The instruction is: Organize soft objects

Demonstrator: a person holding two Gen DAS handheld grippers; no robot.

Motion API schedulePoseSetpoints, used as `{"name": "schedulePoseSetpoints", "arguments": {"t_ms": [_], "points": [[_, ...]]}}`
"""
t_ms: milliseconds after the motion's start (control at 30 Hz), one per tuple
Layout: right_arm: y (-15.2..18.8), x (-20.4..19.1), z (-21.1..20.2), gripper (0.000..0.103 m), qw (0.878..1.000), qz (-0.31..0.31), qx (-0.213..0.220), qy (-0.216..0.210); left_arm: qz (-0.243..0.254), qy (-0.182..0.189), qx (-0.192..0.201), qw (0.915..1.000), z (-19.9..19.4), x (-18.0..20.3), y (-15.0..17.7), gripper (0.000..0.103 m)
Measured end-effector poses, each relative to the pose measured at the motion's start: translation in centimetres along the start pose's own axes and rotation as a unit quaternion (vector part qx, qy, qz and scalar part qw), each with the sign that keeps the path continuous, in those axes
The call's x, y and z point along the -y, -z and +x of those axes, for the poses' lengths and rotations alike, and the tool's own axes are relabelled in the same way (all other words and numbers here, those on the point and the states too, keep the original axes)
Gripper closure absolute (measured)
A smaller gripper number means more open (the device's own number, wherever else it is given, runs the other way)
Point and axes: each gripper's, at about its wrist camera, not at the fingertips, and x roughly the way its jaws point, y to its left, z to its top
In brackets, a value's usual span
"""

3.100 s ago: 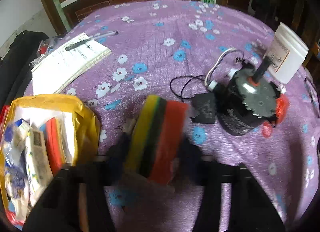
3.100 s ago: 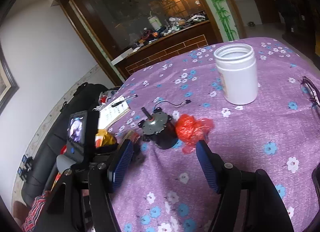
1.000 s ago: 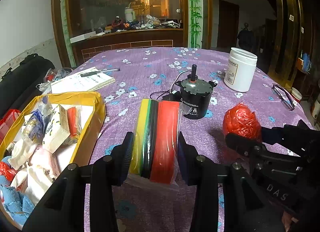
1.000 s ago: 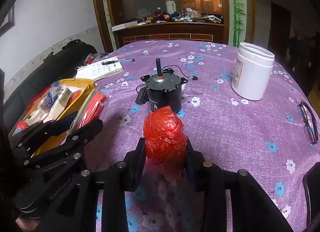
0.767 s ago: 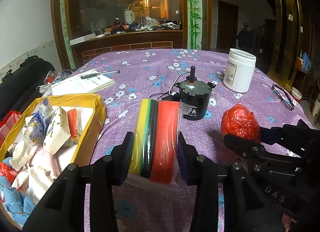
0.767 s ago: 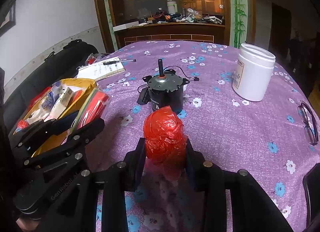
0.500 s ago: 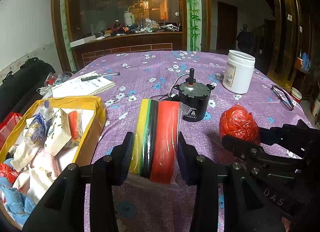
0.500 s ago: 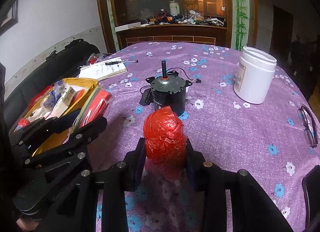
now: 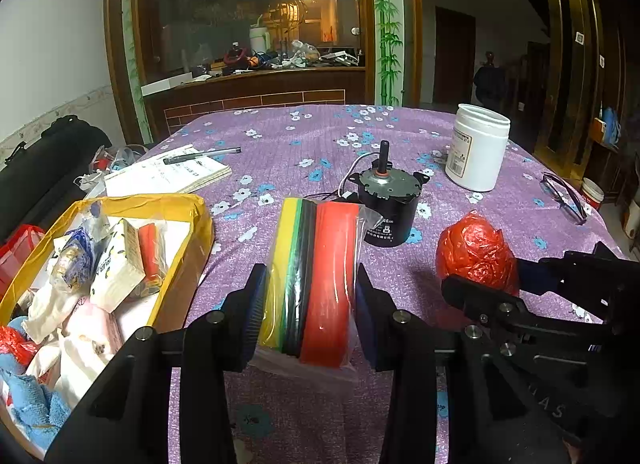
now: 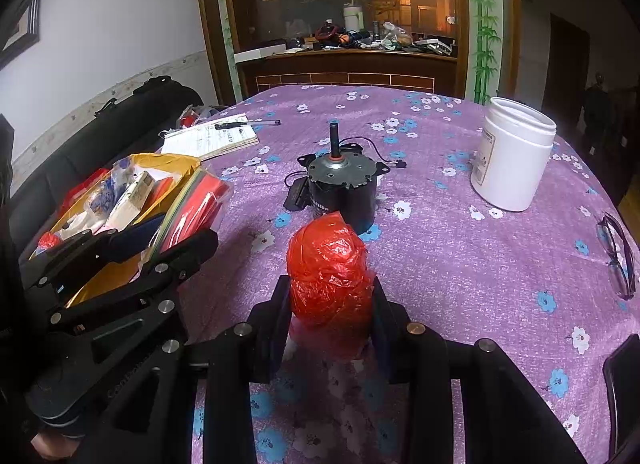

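On the purple flowery cloth [image 9: 280, 136] sit a motor [image 9: 386, 204] and jar [image 9: 476, 152]. Left gripper [image 9: 310, 296] squeezes sponges [image 9: 316, 276]; right gripper [image 10: 330, 304] squeezes a red bag [image 10: 328, 264].

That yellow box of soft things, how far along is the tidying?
Well along. The yellow box already holds tissue packs and cloths. In hand: the left gripper clamps a pack of sponges, the right gripper a red plastic bag. Both hang above the table, not yet boxed. The motor, jar and notebook aren't soft.
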Motion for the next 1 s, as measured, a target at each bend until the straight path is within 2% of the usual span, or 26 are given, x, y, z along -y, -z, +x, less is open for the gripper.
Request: {"name": "schedulePoseSetpoints", "arguments": {"t_ms": [1000], "points": [[0.03,-0.13,0.09,0.066,1.0,-0.006,0.001,0.008,0.002,0.0,0.011,0.9999,-0.46,-0.11,0.01,0.064]]}}
